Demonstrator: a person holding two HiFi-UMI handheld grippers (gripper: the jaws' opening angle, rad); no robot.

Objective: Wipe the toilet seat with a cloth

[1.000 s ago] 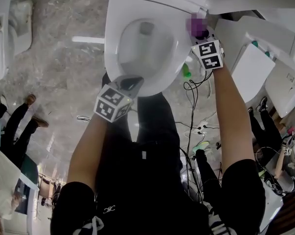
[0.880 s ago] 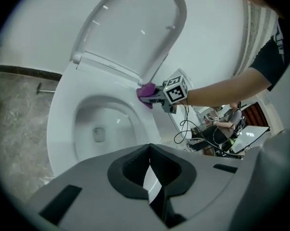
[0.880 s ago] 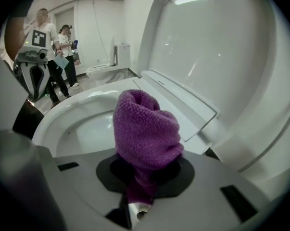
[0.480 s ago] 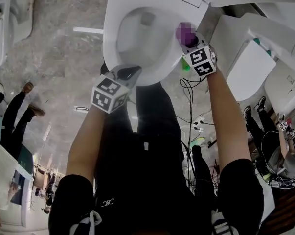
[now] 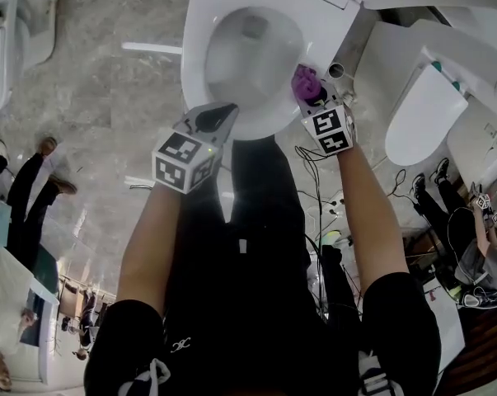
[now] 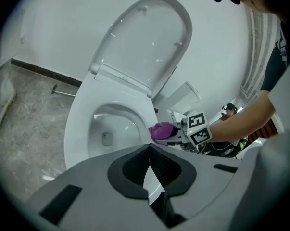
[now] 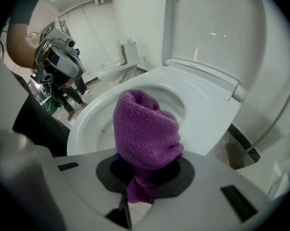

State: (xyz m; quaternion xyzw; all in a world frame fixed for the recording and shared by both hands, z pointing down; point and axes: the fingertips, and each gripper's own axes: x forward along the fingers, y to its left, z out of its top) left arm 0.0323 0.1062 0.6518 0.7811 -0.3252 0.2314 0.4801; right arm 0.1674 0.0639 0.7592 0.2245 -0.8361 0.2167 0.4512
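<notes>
Over seat (image 5: 194,60), right gripper (image 5: 311,94) with cloth (image 5: 303,79), nose-down

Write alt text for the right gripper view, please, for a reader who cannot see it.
The right gripper is shut on a bunched purple cloth, with the white toilet seat just beyond it. The lid stands raised behind.
</notes>
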